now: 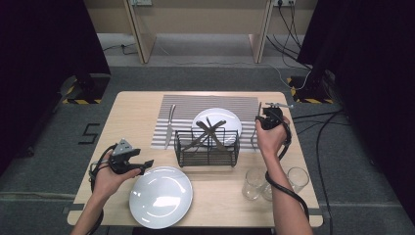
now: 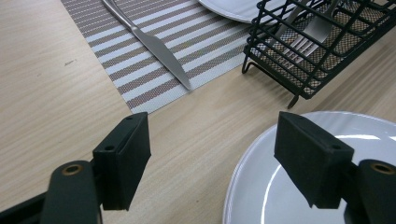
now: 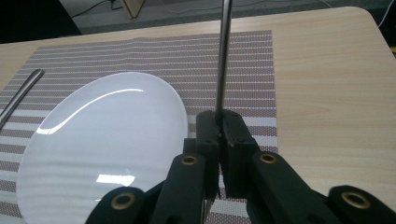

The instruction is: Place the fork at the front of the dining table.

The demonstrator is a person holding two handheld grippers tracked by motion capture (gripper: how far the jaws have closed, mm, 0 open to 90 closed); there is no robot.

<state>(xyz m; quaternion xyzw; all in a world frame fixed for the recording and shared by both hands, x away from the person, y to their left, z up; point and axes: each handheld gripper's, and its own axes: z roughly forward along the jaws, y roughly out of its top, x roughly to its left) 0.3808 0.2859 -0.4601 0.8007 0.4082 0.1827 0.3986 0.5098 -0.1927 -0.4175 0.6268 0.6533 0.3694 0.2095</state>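
Note:
My right gripper [image 1: 263,121] [image 3: 219,127] is shut on the thin handle of a metal utensil [image 3: 223,56] [image 1: 253,138], which stands over the right edge of the striped placemat [image 1: 210,104] [image 3: 243,51]. Just left of it, a white plate [image 1: 227,117] [image 3: 102,135] rests on the mat. My left gripper [image 1: 146,164] [image 2: 217,158] hovers open at the table's front left, nothing between its jaws, beside the rim of a second white plate [image 1: 160,197] [image 2: 261,186]. A knife [image 1: 169,126] [image 2: 154,46] lies on the mat's left side.
A black wire basket [image 1: 207,147] [image 2: 322,60] holding several pieces of cutlery stands mid-table, in front of the back plate. Glasses [image 1: 253,183] stand at the front right near the right forearm. Cables trail across the floor to the right of the table.

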